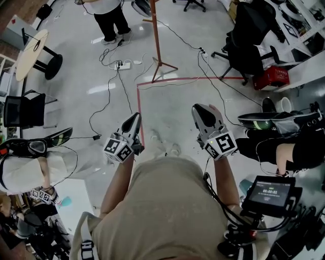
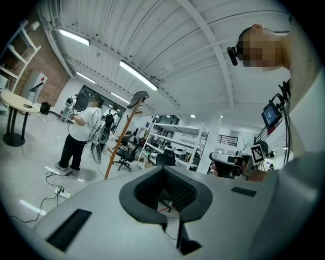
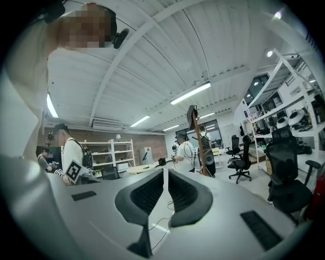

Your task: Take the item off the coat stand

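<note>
The coat stand is a brown pole on splayed feet, several steps ahead of me across the floor. A dark item sits on its top hook, and a darker bag-like shape hangs lower on the pole. In the right gripper view the coat stand rises just right of centre. My left gripper and right gripper are held out at waist height, far short of the stand. Both are shut with nothing between the jaws, as the left gripper view and right gripper view show.
A person stands beside the stand. Cables and a power strip lie on the floor, and red tape marks a line. Black office chairs and a red basket stand right; a round table and a chair stand left.
</note>
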